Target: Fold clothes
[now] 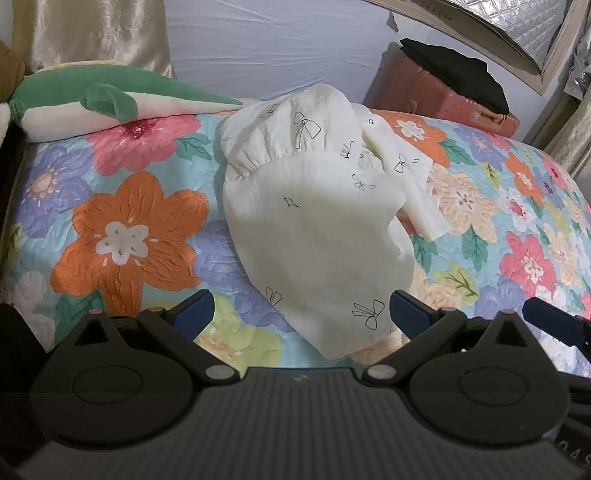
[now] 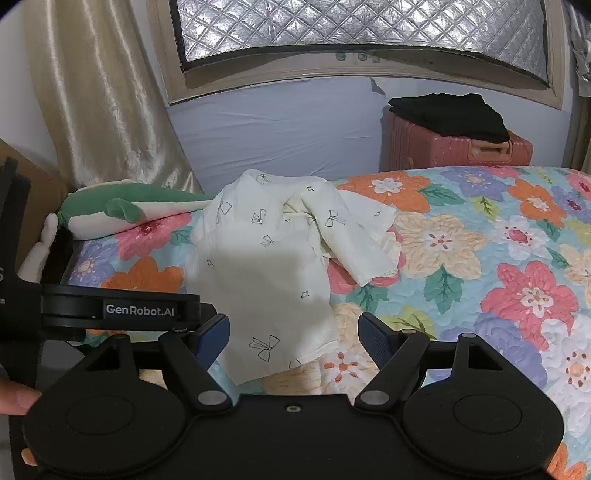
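A cream garment printed with small black bows lies crumpled on the floral bedspread. One sleeve sticks out to its right. My left gripper is open, its blue pads on either side of the garment's near hem, just above the bed. In the right wrist view the same garment lies ahead. My right gripper is open over its near hem and holds nothing. The left gripper's body shows at the left of that view.
A green and white plush toy lies at the bed's far left. A pink suitcase with folded black clothes on top stands behind the bed on the right. A beige curtain and a foil-covered window are behind.
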The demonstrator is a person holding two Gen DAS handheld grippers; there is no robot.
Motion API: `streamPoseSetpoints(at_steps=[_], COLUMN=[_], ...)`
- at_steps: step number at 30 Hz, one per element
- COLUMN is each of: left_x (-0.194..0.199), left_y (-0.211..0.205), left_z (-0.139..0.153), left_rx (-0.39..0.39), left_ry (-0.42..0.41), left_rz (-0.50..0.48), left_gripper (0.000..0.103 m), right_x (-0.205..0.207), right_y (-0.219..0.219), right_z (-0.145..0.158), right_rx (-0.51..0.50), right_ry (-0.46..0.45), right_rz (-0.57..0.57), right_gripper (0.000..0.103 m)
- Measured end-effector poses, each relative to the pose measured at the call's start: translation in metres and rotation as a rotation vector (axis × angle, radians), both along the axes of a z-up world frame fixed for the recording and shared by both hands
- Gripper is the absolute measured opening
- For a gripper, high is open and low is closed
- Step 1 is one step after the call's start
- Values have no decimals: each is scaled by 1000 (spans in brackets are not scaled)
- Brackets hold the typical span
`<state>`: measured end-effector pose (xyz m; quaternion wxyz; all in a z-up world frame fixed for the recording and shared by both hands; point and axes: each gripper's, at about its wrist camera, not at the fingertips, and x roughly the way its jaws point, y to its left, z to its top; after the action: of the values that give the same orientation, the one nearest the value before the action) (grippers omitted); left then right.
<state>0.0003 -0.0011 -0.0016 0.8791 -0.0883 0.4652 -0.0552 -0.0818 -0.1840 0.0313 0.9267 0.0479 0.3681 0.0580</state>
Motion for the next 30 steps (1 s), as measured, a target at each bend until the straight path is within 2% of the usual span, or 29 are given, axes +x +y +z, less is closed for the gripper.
streamPoseSetpoints(at_steps=[30], left_x=[2], left_y=[-2], left_z=[-6], left_rx=[14], left_ry=[22], left_rz=[13], left_gripper=[103], right_x=[3], right_y=[-10], right_z=[-11], right_rx=[12], right_ry=[21], right_rz=[-24], right_gripper=[81])
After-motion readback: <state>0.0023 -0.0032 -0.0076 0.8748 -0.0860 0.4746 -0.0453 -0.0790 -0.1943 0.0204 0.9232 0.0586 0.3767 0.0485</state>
